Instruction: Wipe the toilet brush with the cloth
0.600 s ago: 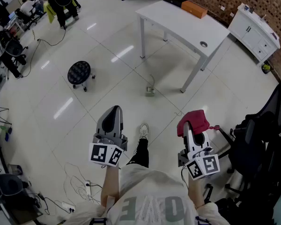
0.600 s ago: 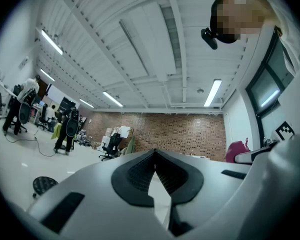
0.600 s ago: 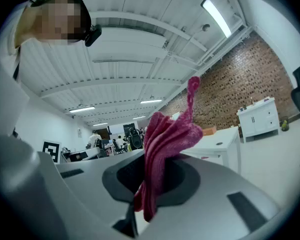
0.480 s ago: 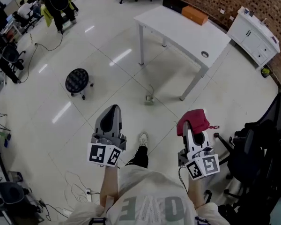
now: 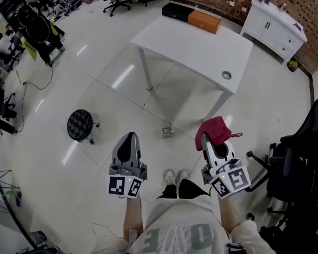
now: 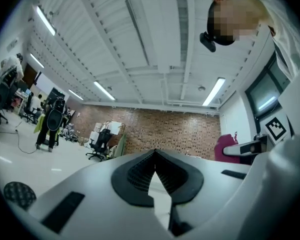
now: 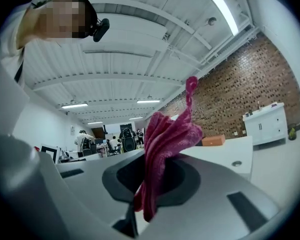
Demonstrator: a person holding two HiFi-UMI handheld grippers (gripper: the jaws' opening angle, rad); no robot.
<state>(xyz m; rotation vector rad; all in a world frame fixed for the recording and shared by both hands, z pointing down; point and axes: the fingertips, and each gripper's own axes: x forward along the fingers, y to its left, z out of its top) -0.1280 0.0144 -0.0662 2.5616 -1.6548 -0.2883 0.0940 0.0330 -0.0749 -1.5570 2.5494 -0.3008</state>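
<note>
1. Right gripper [image 5: 208, 140]: jaws clamped on the cloth [image 7: 166, 134].
2. The cloth is bunched at the jaw tips. Most of it stands ahead of and above them, and a short tail hangs below.
3. Cloth axis: the long axis runs up along the jaw seam, and a thin loop at the top end points upward.
4. Left gripper [image 5: 128, 137]: jaws pressed together with nothing between them.
5. Brush: in no view.
6. Table [image 5: 196, 52]: well ahead of both claws.
7. Progress, as judged: the cloth is in hand, the brush is not yet reached and no wiping has begun, so nearly all of the task remains.
</note>
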